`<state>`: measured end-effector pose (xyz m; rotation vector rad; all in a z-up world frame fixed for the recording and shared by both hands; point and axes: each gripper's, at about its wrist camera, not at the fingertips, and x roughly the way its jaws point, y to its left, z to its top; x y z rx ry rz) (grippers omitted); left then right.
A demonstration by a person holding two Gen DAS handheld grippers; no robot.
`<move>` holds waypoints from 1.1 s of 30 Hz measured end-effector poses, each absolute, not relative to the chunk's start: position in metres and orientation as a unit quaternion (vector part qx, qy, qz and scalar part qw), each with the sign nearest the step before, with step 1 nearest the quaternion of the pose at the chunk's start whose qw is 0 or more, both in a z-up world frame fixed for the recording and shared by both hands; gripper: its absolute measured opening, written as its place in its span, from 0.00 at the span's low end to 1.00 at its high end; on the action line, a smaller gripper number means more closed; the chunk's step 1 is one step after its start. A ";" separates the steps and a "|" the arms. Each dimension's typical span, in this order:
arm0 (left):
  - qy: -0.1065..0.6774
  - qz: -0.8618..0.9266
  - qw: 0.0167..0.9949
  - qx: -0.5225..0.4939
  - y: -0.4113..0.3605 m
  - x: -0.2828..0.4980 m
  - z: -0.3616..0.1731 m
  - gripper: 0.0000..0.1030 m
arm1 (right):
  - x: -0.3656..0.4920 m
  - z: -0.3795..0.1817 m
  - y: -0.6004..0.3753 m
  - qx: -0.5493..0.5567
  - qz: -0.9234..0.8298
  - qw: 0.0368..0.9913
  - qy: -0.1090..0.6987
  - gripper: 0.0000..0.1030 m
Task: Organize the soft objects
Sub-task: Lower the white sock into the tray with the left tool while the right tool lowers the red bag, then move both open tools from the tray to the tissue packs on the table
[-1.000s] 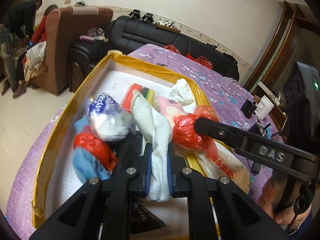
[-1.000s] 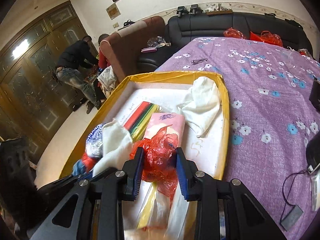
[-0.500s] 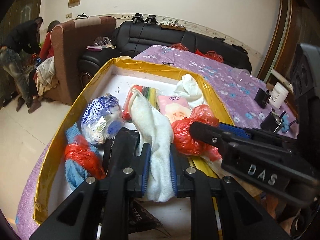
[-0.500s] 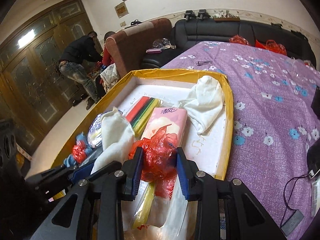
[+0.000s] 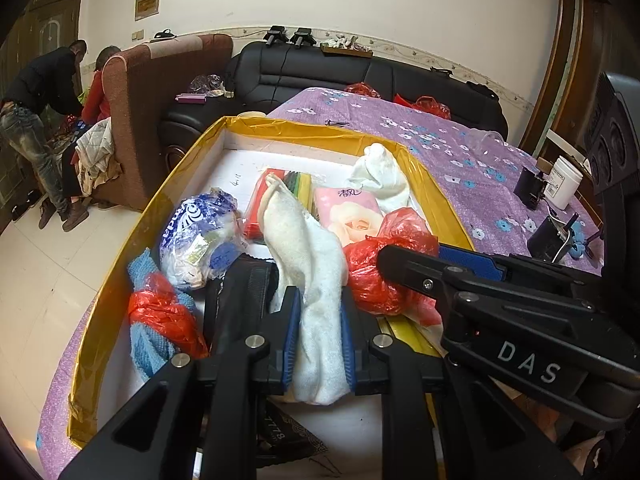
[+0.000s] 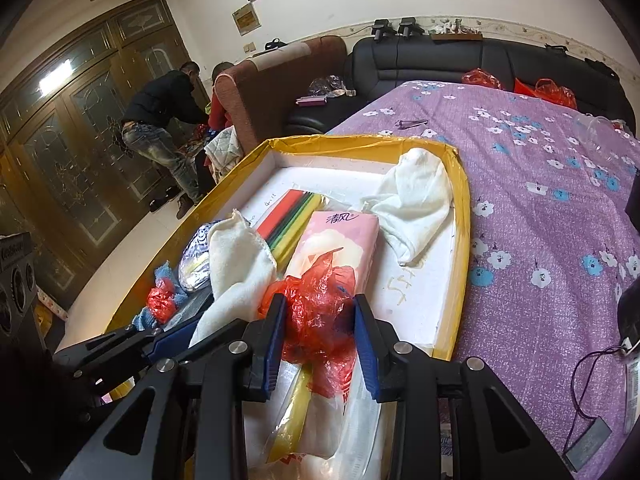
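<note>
Holding towel (image 5: pixel 320 300) in left gripper (image 5: pixel 318 344), right gripper (image 6: pixel 318 344) pinching red bag (image 6: pixel 316 312), over tray (image 5: pixel 168 184).

The white fuzzy terry cloth towel (image 5: pixel 316 280) looks soft and nubby, the crinkly red plastic bag (image 6: pixel 320 316) is thin and shiny. The tray's yellow tape rim (image 5: pixel 132 240) is glossy, its white foam floor (image 6: pixel 416 292) matt. The purple flowered bedspread (image 6: pixel 540 216) seems finely textured. Pink tissue pack (image 6: pixel 340 240) has a slick wrapper.
</note>
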<state>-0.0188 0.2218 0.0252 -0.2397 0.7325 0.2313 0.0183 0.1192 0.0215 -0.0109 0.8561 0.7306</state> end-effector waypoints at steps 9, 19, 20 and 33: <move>0.356 0.125 0.920 -0.107 0.221 -0.026 0.025 0.26 | 0.016 0.020 0.121 -0.002 0.365 0.832 0.417 0.37; 0.338 0.123 0.926 -0.115 0.222 -0.046 0.040 0.50 | 0.008 0.041 0.109 0.031 0.394 0.832 0.390 0.53; 0.335 0.124 0.927 -0.115 0.222 -0.048 0.042 0.51 | 0.007 0.044 0.106 0.034 0.392 0.835 0.383 0.54; 0.311 0.120 0.937 -0.106 0.210 -0.066 0.065 0.58 | -0.006 0.070 0.021 0.096 0.342 0.865 0.354 0.58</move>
